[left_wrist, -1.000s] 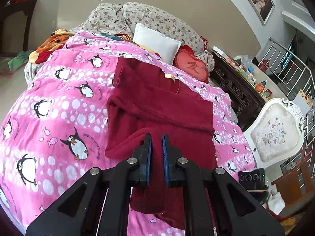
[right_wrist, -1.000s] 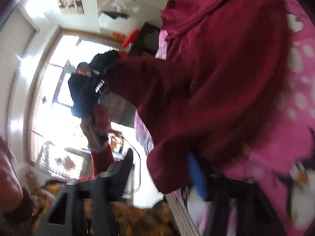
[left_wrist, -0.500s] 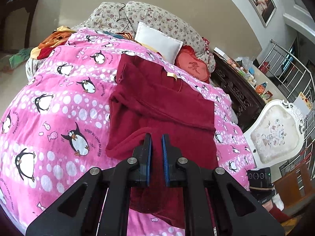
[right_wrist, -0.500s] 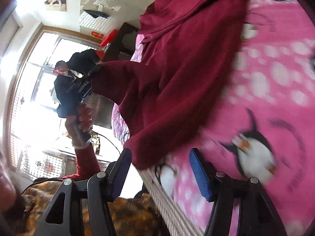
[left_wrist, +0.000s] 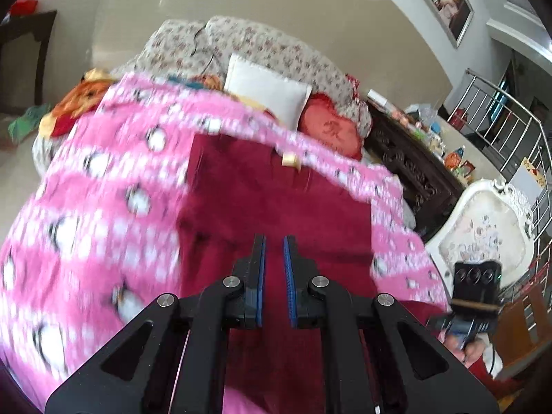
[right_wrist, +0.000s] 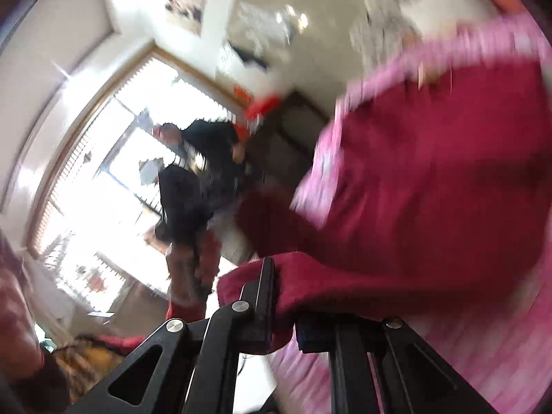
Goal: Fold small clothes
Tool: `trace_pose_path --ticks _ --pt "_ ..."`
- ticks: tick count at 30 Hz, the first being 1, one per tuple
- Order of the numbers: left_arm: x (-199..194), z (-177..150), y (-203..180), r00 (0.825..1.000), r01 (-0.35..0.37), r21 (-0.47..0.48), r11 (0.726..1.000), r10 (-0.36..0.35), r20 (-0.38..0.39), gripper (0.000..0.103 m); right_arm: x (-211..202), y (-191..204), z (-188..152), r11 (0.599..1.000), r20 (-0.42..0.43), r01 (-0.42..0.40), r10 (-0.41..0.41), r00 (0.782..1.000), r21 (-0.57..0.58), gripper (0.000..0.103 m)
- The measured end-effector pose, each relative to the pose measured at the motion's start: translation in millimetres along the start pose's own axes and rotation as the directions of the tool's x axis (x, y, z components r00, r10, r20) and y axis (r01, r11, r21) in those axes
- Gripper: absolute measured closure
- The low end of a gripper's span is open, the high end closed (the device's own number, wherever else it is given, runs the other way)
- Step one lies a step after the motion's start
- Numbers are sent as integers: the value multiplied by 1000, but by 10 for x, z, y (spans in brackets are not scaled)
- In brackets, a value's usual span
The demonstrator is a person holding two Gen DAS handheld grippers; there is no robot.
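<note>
A dark red sweater (left_wrist: 276,200) lies spread on the pink penguin blanket (left_wrist: 103,189), its tan neck label (left_wrist: 290,160) at the far end. My left gripper (left_wrist: 274,241) is shut, and red cloth of the near hem fills the thin slit between its blue pads. In the right wrist view the sweater (right_wrist: 431,172) is blurred. My right gripper (right_wrist: 283,276) has its jaws closing tight on a lifted fold of the hem, with cloth pinched between the pads. The person's hand (left_wrist: 472,352) holding that gripper shows at lower right in the left wrist view.
A white pillow (left_wrist: 269,93) and a red cushion (left_wrist: 331,131) lean on the floral cover (left_wrist: 258,45) at the far end. A dark carved cabinet (left_wrist: 414,169), a white ornate chair (left_wrist: 483,234) and a metal railing (left_wrist: 510,127) stand to the right.
The right gripper opened wide beside the hem, then shut on a fold of it and rose. The left gripper lifted slightly with its cloth, and the view is now blurred.
</note>
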State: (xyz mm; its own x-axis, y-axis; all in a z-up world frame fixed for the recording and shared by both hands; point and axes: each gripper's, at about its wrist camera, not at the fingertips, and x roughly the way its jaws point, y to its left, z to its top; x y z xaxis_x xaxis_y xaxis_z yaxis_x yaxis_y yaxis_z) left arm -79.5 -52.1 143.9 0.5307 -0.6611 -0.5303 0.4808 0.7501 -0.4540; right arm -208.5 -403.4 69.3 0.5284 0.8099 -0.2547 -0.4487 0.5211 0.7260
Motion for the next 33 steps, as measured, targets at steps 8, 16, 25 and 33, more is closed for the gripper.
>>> trace_pose_path --ticks 8,16,25,33 --pt "938 881 144 989 -139 8 990 138 52 94 -63 -966 1123 959 182 258 -276 944 117 96" --pt "1472 899 361 987 -158 -10 987 157 -31 94 -52 -1745 1400 868 118 417 -460 880 270 88" --pt "1412 542 330 980 -161 71 984 168 -106 45 -362 -771 1210 846 111 524 -514 851 -96 43" --pt "1491 253 326 973 -175 89 980 186 -136 43 3 -899 1317 743 106 613 -610 785 -267 35"
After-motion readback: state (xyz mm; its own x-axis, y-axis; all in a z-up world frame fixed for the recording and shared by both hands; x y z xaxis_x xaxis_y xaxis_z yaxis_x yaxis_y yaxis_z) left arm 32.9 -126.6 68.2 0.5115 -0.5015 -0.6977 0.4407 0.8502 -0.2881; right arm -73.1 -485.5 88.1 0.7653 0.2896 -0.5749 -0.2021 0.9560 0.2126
